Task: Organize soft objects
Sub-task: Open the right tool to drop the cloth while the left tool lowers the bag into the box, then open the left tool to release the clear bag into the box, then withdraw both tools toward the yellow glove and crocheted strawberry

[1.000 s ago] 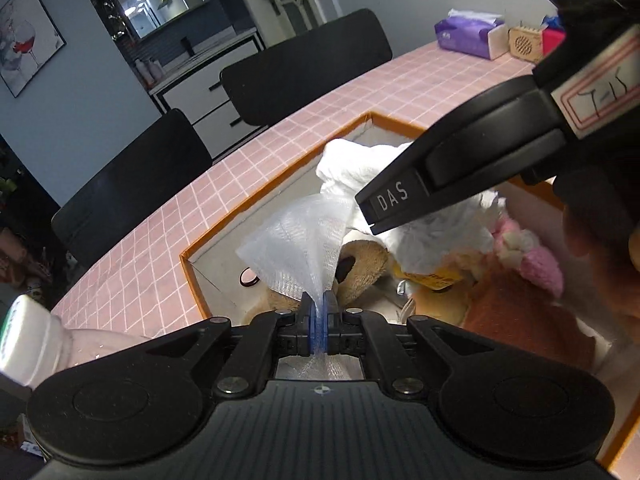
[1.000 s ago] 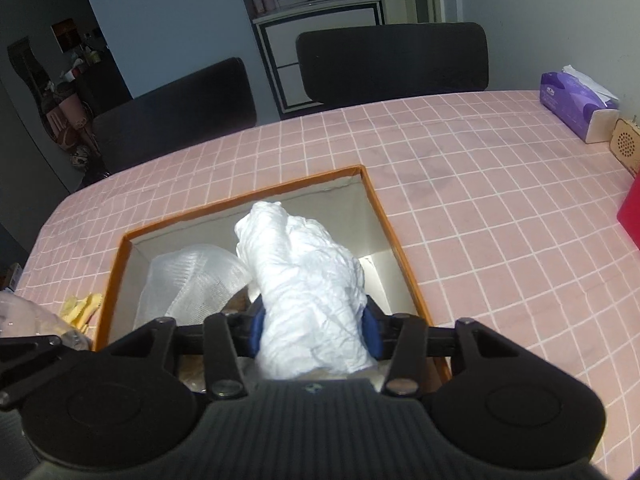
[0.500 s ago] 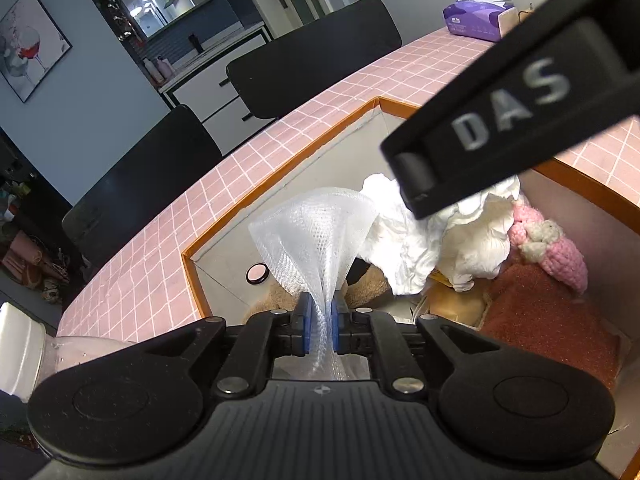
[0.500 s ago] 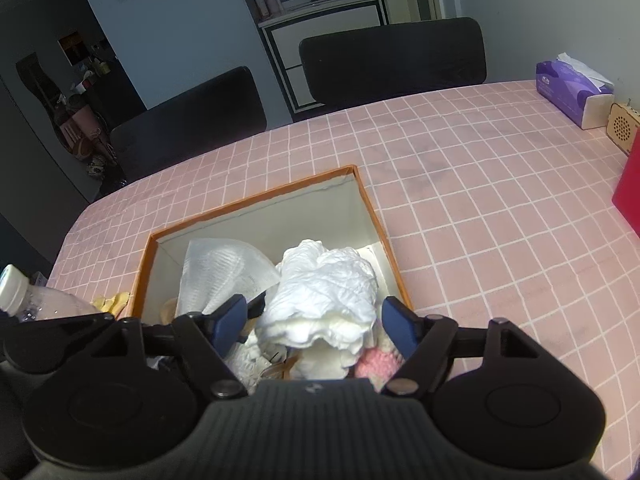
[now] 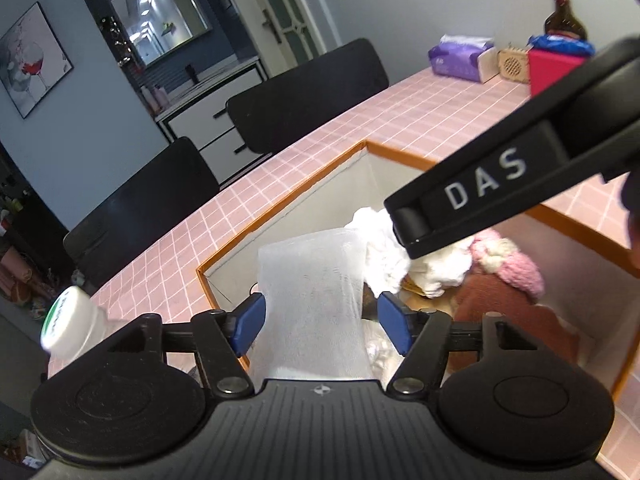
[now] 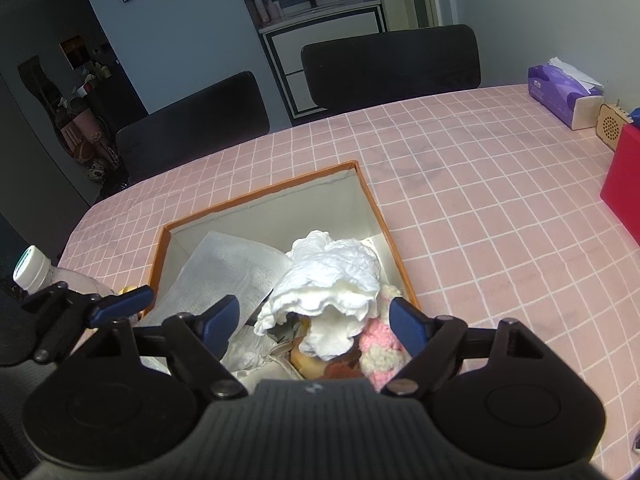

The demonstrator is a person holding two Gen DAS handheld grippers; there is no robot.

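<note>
An orange-rimmed box [image 6: 264,196] [image 5: 280,208] sits on the pink checked table. It holds a crumpled white cloth [image 6: 332,272] [image 5: 380,240], a white mesh foam sheet [image 6: 224,268] [image 5: 316,292], a pink-and-cream knitted piece [image 6: 380,340] [image 5: 516,264] and brown plush toys [image 5: 496,304]. My left gripper [image 5: 320,320] is open, with the foam sheet standing loose between its blue pads. My right gripper [image 6: 316,320] is open just above the white cloth, which rests on the pile. The right gripper's finger [image 5: 480,196] crosses the left wrist view.
A plastic bottle with a white cap [image 6: 32,268] [image 5: 68,316] stands left of the box. A purple tissue pack [image 6: 560,92], a small wooden box [image 6: 612,124] and a red box [image 6: 624,184] sit at the table's right. Two black chairs [image 6: 388,64] stand behind the table.
Both grippers opened. The right one let the white cloth drop onto the pile, the left one let go of the foam sheet. Both have drawn back a little.
</note>
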